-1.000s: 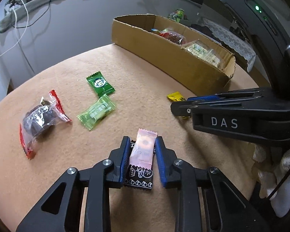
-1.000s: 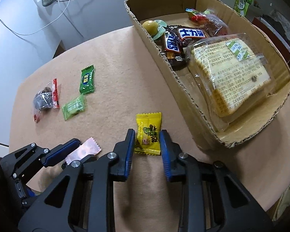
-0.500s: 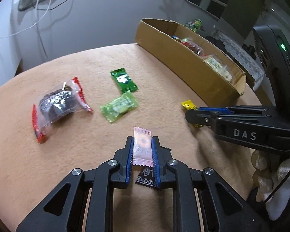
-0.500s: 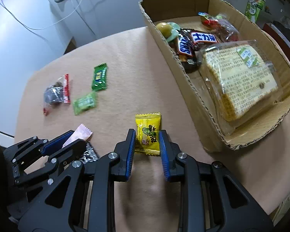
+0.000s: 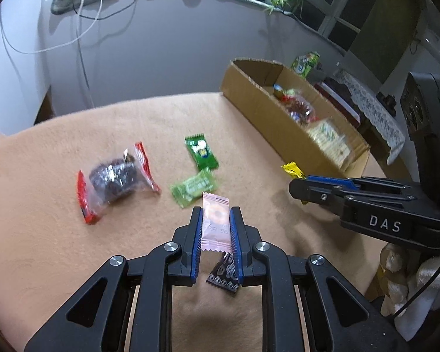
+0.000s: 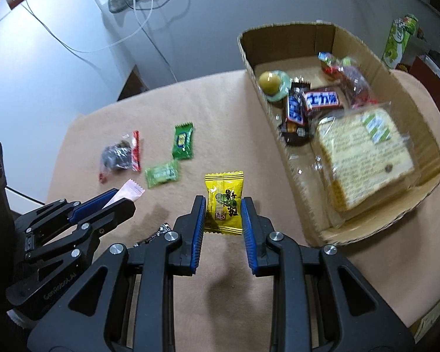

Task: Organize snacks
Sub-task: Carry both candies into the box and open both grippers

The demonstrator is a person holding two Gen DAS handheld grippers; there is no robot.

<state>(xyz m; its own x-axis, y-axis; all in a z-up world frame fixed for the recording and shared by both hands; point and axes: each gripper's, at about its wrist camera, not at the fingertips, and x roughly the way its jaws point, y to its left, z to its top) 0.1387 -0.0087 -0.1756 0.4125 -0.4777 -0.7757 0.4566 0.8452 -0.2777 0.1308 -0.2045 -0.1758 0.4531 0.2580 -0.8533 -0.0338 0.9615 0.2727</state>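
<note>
My left gripper [image 5: 215,214] is shut on a pink candy packet [image 5: 216,225], held off the tan tablecloth [image 5: 38,234]. A black patterned packet [image 5: 224,272] lies on the cloth below it. My right gripper [image 6: 223,205] is shut on a yellow candy packet [image 6: 224,202], also lifted above the cloth. In the right wrist view the left gripper [image 6: 123,199] shows at lower left with the pink packet [image 6: 129,190] sticking out. The cardboard box [image 6: 366,228] at right holds bread [image 6: 363,158], chocolate bars [image 6: 321,99] and other snacks.
On the cloth lie a dark green packet [image 5: 201,151], a light green candy [image 5: 195,186] and a clear red-edged bag of dark snacks [image 5: 114,177]. A green carton [image 6: 399,39] stands behind the box. White cables [image 6: 138,14] hang on the wall beyond the table edge.
Both grippers have risen with their packets. The left jaws closed onto the pink packet and lifted it off the black packet; the yellow packet has left the cloth.
</note>
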